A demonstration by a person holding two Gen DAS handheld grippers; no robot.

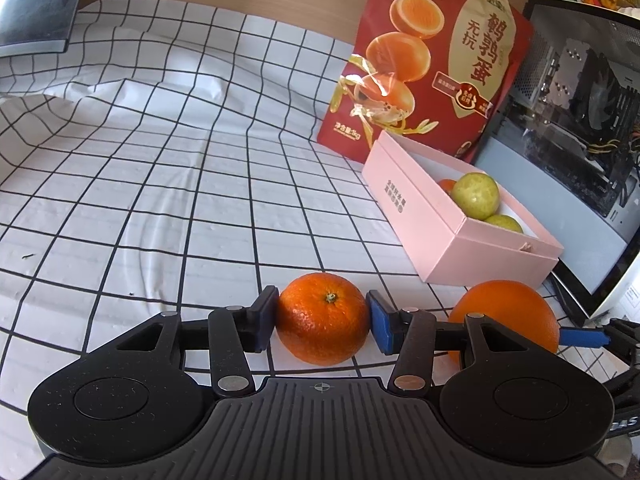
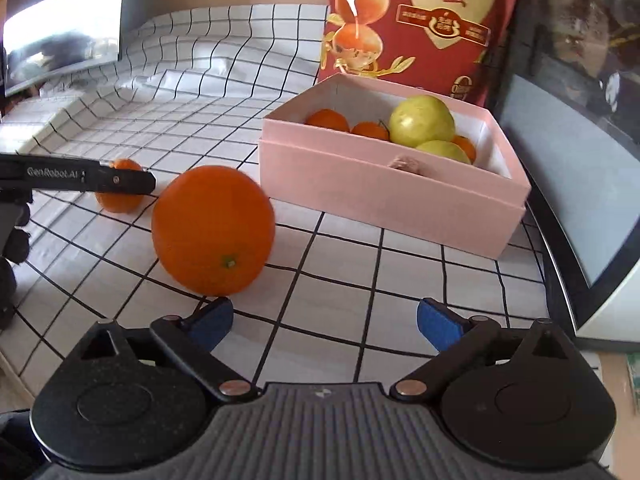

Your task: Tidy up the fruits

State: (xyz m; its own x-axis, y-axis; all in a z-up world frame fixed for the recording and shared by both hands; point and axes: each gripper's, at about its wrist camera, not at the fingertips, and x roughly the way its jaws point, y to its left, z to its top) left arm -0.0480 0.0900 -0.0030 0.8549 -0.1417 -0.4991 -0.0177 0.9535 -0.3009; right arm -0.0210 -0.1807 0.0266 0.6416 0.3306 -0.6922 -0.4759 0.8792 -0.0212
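A small orange (image 1: 323, 316) sits on the checkered cloth, and my left gripper (image 1: 322, 314) is shut on it, one pad against each side. The right wrist view shows that same small orange (image 2: 119, 200) behind the left gripper's finger (image 2: 120, 181). A bigger orange (image 2: 214, 230) lies just ahead and left of my right gripper (image 2: 324, 320), which is open with only cloth between its fingers. In the left wrist view the bigger orange (image 1: 508, 312) lies to the right. The pink box (image 2: 380, 196) holds two green fruits (image 2: 422, 120) and several small oranges (image 2: 328, 120).
A red snack bag (image 1: 432, 60) stands behind the pink box (image 1: 424, 216). A glass-sided computer case (image 1: 568, 120) borders the right side. A dark screen (image 2: 60, 40) stands at the far left. The checkered cloth (image 1: 160, 180) stretches left with wrinkles.
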